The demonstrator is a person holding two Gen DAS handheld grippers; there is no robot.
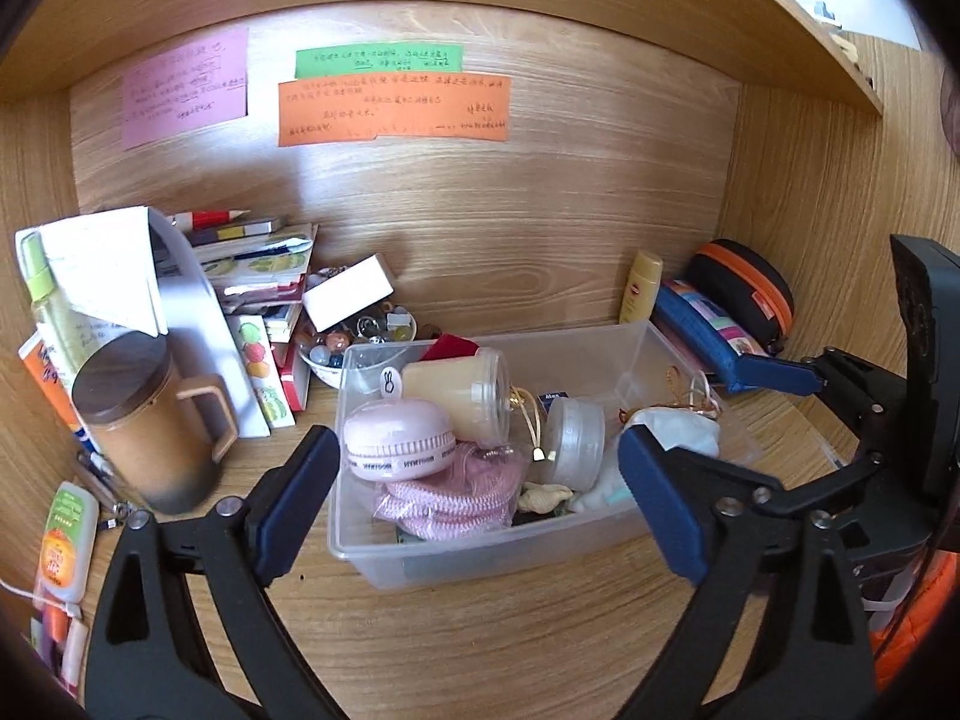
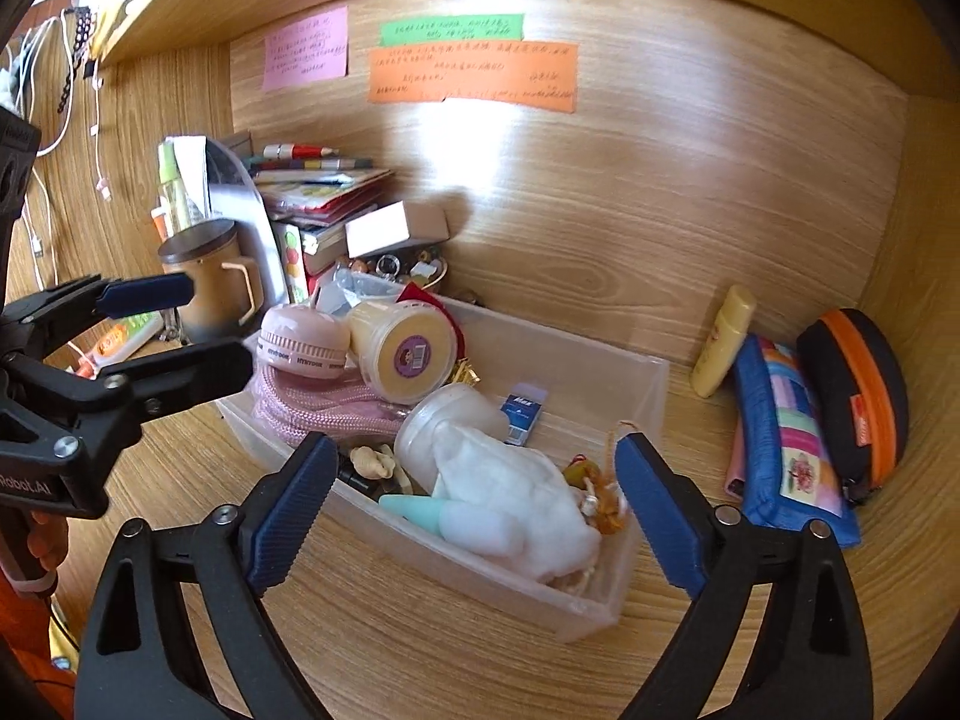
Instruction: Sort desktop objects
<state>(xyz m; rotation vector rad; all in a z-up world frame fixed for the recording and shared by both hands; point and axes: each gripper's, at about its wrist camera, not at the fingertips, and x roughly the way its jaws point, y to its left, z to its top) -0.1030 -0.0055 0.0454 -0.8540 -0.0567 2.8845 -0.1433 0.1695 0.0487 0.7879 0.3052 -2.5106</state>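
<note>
Clear bin (image 1: 600, 354) of trinkets, left tool (image 1: 480, 498) open, empty

The handwriting on the orange note (image 1: 393, 110), green note (image 1: 379, 59) and pink note (image 1: 185, 86) is too small for me to read. In the clear bin (image 2: 591, 603), the pink mesh pouch (image 1: 447, 495) lies partly under the pink round case (image 1: 399, 440). My left view's edge cuts off the tubes (image 1: 60, 639) at lower left. The bowl's (image 1: 327, 373) contents are too small to identify.
</note>
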